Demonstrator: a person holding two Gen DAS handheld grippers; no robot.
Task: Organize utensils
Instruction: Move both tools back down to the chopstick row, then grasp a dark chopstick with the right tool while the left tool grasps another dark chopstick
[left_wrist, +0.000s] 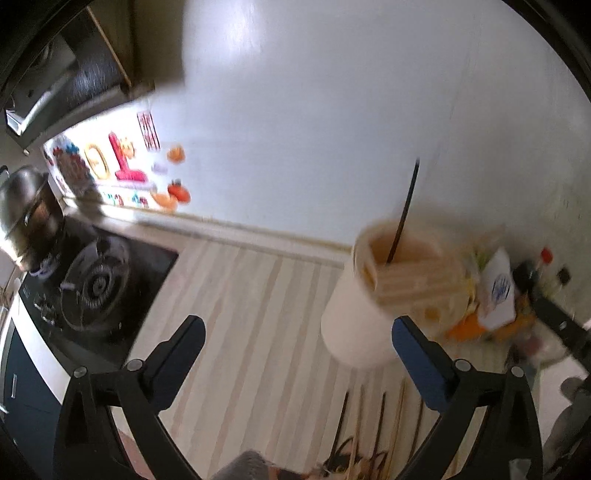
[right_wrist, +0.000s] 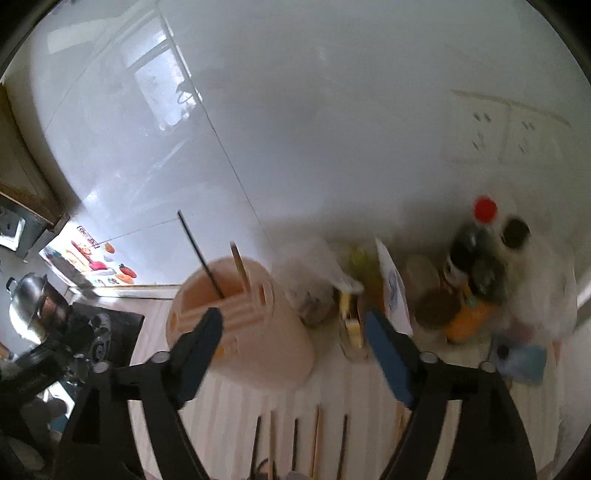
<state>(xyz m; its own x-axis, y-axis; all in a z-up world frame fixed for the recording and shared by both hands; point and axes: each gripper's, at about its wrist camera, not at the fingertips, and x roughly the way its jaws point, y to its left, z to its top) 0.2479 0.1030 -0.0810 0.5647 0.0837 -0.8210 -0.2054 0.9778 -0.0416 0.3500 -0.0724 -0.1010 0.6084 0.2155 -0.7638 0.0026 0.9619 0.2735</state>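
A cream utensil holder (left_wrist: 354, 317) (right_wrist: 258, 332) stands on the striped counter (left_wrist: 251, 295) near the white wall. One dark chopstick (left_wrist: 404, 210) (right_wrist: 201, 254) sticks up from it, and the right wrist view also shows a wooden chopstick (right_wrist: 240, 267) in it. Several loose chopsticks (left_wrist: 380, 424) (right_wrist: 317, 439) lie on the counter in front of the holder. My left gripper (left_wrist: 297, 325) is open and empty, with the holder just beyond its right finger. My right gripper (right_wrist: 293, 315) is open too, hovering in front of the holder with nothing between its pads.
A black gas stove (left_wrist: 96, 280) with a steel pot (left_wrist: 22, 206) sits to the left. To the right of the holder are bottles (right_wrist: 469, 251), packets (right_wrist: 391, 288), a plastic bag and a blue sponge (right_wrist: 524, 363). The tiled wall (right_wrist: 295, 129) closes the back.
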